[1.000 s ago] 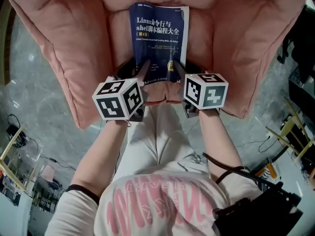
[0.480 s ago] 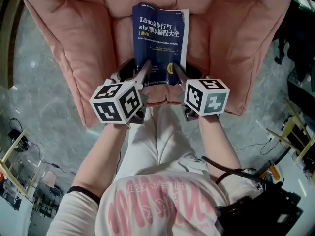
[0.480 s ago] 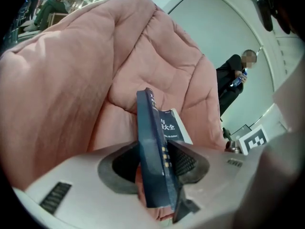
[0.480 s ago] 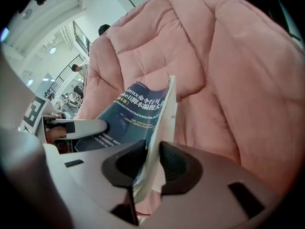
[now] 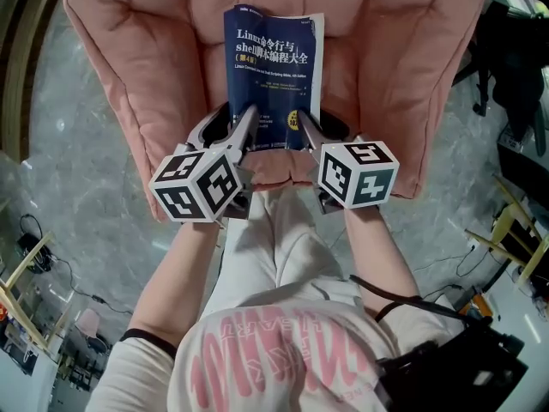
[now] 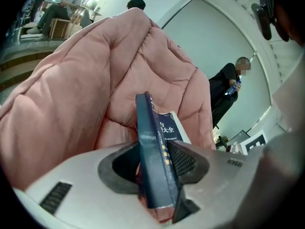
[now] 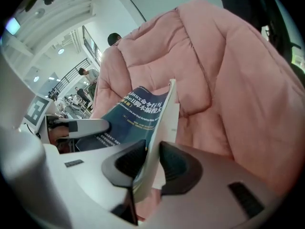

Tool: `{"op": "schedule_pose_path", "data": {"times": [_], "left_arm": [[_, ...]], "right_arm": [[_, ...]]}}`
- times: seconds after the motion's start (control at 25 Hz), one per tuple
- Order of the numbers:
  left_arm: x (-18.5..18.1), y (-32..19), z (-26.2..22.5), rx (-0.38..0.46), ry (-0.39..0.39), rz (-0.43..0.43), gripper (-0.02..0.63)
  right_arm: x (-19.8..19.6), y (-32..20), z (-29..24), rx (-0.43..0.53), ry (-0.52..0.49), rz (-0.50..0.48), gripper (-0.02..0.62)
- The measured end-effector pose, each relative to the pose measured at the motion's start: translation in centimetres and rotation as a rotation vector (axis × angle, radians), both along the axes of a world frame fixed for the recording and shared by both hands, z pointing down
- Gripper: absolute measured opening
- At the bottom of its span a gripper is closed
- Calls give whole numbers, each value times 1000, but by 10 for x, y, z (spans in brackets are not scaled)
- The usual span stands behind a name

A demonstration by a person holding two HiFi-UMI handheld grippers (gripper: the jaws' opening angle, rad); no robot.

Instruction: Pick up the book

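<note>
**Book.** Both grippers hold the book point(image 5: 271, 67) in front of the pink chair point(image 5: 120, 67). In the head view its blue cover faces the camera, with the title at the far end. Its near edge sits between the two grippers, above the seat cushion. Whether the far edge touches the backrest cannot be told.

**Left gripper** point(image 5: 243, 120). The jaws stand partly apart and are clamped on the near left corner of the book, on the spine side. In the left gripper view the spine point(image 6: 153, 161) runs upright between the jaws, and the ribbed pad point(image 6: 183, 160) presses on the cover side.

**Right gripper** point(image 5: 302, 127). The jaws stand only a little apart and are clamped on the near right corner, on the page-edge side. In the right gripper view the white page edge point(image 7: 159, 128) passes between the jaws, with a dark pad against each face.

**Surroundings.** Each gripper carries a marker cube at its near end, the left cube point(image 5: 199, 184) and the right cube point(image 5: 358, 172). The person's legs point(image 5: 274, 239) reach to the front of the seat. Grey floor point(image 5: 77, 221) surrounds the chair.
</note>
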State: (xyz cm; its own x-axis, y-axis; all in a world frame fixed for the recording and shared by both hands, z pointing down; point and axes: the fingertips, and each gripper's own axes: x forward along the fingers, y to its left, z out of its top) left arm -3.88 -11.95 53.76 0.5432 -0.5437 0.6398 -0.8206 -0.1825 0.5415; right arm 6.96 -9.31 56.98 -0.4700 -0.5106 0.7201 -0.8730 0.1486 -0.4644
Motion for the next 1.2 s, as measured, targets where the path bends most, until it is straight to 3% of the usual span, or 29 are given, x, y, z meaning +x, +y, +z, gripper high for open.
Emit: {"op": "schedule_pose_path", "data": {"times": [0.28,0.72,1.2], "left_arm": [[-5,-13,-27,55,35,-22,187],[-7,-14,-47,72,57,-50,188],[-14,-34,-125,241,78,-48,187]], "right_arm": [[-5,-11,-28,66,0,2,104],[-6,-17,-50,110,1,0,104],[-13,-38,-117,257,-64,38,104]]}}
